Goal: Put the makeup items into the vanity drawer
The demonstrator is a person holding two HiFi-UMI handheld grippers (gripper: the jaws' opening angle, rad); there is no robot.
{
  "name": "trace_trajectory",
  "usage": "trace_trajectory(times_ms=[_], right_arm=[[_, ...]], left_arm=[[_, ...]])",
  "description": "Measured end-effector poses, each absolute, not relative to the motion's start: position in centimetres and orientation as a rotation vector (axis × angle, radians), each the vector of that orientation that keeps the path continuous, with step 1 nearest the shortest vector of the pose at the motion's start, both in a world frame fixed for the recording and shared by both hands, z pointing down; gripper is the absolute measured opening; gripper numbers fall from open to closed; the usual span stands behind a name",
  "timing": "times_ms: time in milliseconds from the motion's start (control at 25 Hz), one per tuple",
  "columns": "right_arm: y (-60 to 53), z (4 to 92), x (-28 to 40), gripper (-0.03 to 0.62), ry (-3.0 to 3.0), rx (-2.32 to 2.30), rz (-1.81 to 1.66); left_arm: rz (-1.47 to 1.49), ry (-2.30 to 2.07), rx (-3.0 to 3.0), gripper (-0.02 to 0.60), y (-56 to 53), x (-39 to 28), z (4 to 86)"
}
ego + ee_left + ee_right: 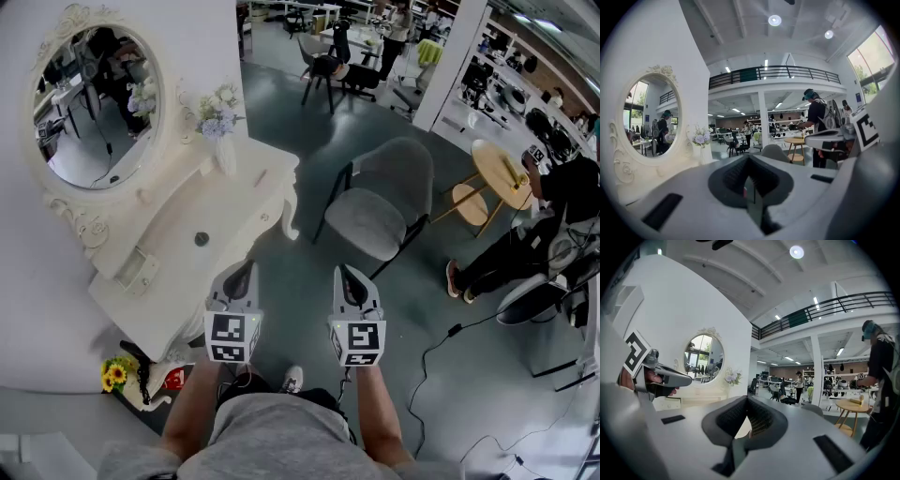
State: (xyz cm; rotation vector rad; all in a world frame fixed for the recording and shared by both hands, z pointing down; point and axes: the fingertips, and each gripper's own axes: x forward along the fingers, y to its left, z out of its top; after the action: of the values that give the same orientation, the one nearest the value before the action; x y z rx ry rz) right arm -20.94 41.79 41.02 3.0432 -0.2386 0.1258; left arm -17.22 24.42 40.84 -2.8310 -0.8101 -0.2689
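Both tools are up in front of me, beside the near right edge of the vanity point(234, 202). The left gripper point(242, 272) has its jaws together on nothing, and the right gripper point(349, 278) is likewise closed and empty. The only likely makeup item I can pick out is a small dark round piece point(201, 238) on the vanity top, well apart from both tools. I see no open drawer. The risk: reaching in with closed jaws would shove that piece along, and a wide swing could clip the flower vase point(220, 122) at the far end.
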Motion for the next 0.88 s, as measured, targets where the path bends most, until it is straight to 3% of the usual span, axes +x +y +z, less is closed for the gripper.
trace_trajectory(times_ms=[480,880], right_arm=[[43.4,41.4,-19.9,0.014,-0.257,3.047,0.142],[43.6,42.8,-14.3,0.014,-0.294,3.035,0.185]], left_arm=[[-0.257,-0.788,-2.839,0.0,26.2,-16.2,40.5],[-0.283,-0.764,-2.84,0.0,27.0,-10.5,41.8]])
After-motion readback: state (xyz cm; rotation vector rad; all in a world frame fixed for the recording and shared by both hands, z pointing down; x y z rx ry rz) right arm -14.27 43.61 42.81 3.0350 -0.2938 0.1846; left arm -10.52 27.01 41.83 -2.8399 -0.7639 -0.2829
